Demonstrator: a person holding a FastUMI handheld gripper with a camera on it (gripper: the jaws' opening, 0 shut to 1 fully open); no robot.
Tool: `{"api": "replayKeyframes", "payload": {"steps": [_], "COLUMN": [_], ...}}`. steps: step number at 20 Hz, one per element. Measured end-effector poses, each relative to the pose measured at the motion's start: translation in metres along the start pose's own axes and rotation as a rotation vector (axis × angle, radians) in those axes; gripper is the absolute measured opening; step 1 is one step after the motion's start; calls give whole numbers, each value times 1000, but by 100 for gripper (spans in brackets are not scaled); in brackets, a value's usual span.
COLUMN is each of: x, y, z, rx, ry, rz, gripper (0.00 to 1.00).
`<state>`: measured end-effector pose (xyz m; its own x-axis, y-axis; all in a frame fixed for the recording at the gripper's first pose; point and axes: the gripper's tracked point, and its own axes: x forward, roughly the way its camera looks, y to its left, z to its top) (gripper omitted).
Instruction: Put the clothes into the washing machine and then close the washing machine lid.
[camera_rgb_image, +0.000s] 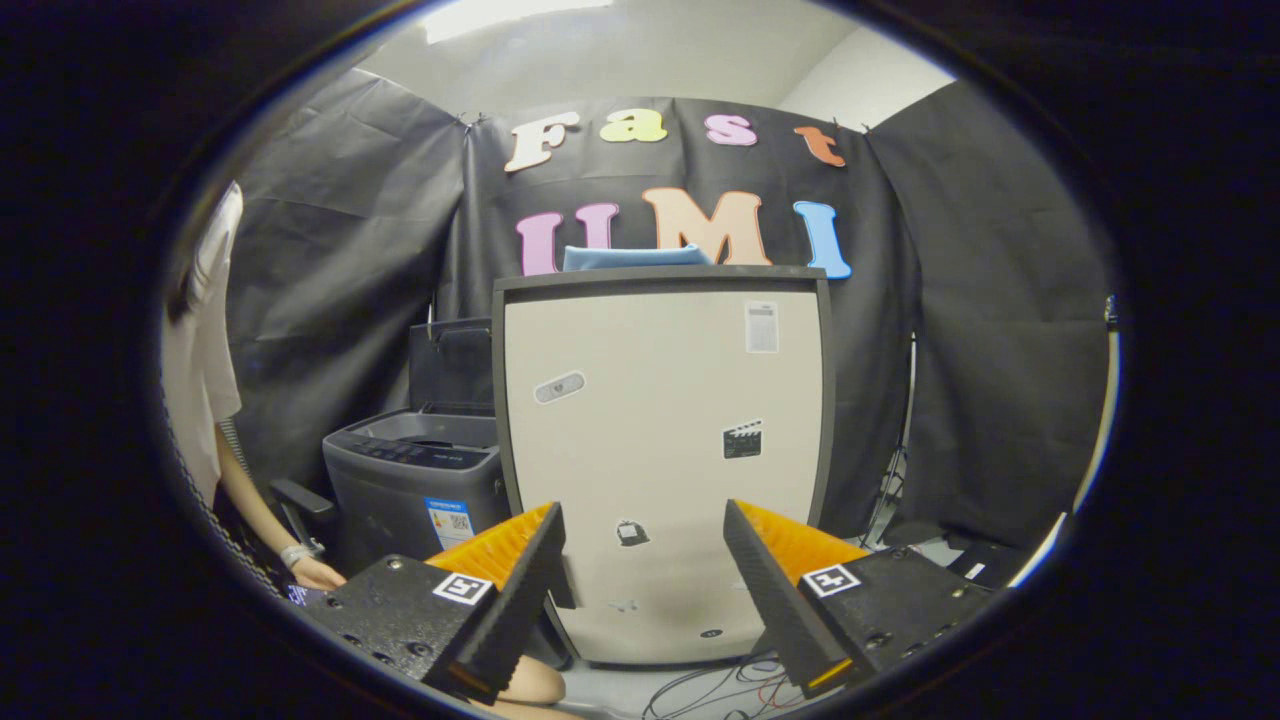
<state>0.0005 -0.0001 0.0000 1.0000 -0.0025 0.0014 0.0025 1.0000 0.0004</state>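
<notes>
the gripper (645, 560) hangs with fingers apart, holding nothing, facing the beige washing machine (665, 460). the step in hand looks like the reach for the blue cloth (635, 257) on its far top edge; next it must rise and close on that.

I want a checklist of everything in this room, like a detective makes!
Surface: top of the beige cabinet, beyond the fingers.
Job's things: blue cloth lying on top of the cabinet; grey washing machine beside the cabinet, its lid standing open.
Clutter: stickers on the cabinet front.
Grippers: gripper open, fingers spread wide, holding nothing.
Cables: wires tangled on the floor below the cabinet.
Surroundings: black cloth wall; a person beside the washing machine.
</notes>
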Motion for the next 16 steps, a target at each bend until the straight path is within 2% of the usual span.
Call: {"api": "replayKeyframes", "payload": {"steps": [7,10,12,16], "x": [1,9,20,45], "y": [-2,-9,-10,-14], "z": [-1,8,32,100], "rx": [7,52,73,28], "ry": [7,-11,-55,-98], "rz": [-3,-56,-78,-141], "gripper": [97,97,97,97]}}
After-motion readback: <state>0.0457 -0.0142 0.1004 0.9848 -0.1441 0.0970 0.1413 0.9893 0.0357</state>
